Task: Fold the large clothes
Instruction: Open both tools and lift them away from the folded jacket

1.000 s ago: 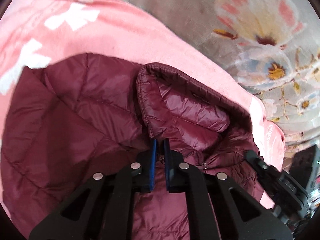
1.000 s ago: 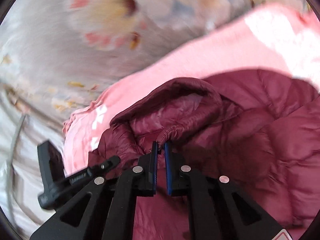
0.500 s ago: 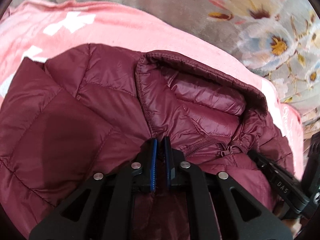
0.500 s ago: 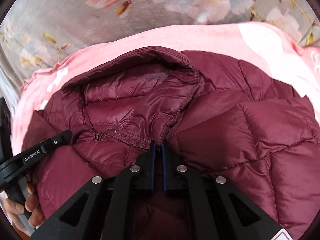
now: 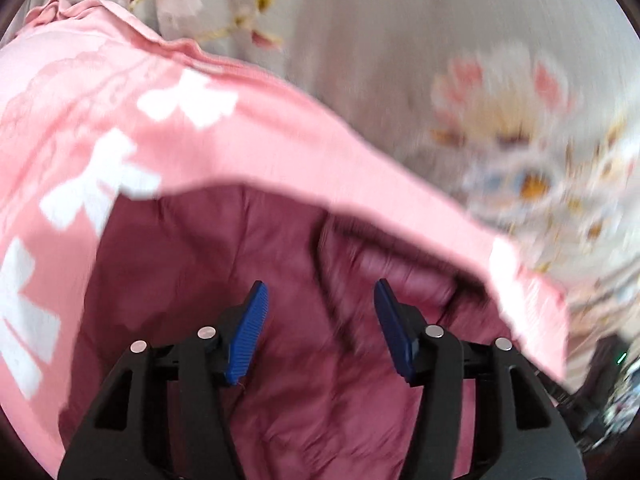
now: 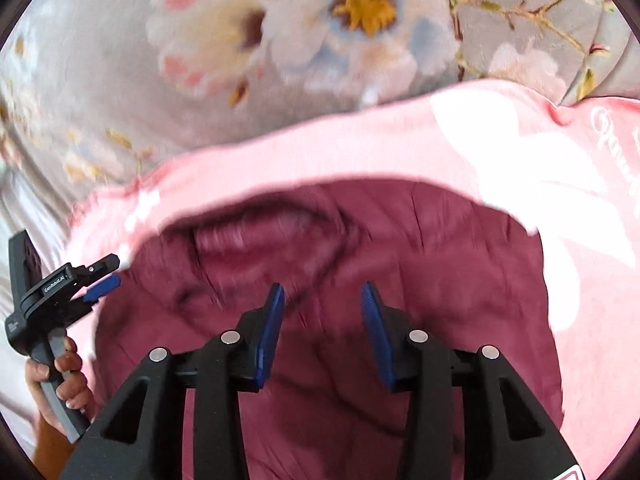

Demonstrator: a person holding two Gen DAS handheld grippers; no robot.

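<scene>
1. Left tongs (image 5: 320, 330): blue ribbed pads spread wide apart, nothing between them. They hover over the maroon quilted puffer jacket (image 5: 280, 320), not touching fabric as far as the left wrist view shows.
2. Right tongs (image 6: 322, 334): pads also well apart, nothing gripped. They sit above the same jacket (image 6: 400, 280), near its collar end.
3. The jacket lies flat on a pink blanket with white bow-shaped prints (image 5: 160, 140), which shows as a band around the jacket's far edge in both views (image 6: 360, 152).
4. The jacket's hood/collar opening (image 6: 260, 240) faces away from the right tongs, toward the blanket's far edge. In the left wrist view the same opening (image 5: 400, 272) sits ahead and right of the pads. Both are motion-blurred, so zipper and seam detail can't be made out.
5. Under the blanket is a grey bedspread with large white, pink and yellow flowers (image 6: 320, 20), also seen at the top and right of the left wrist view (image 5: 500, 100).
6. In the right wrist view, the left tongs (image 6: 102, 278) appear at the left edge, over the blanket just beside the jacket's left edge. A bare hand (image 6: 60, 380) grips the grey handle below.
7. Lower right of the left wrist view: dark blurred shape, can't identify.
</scene>
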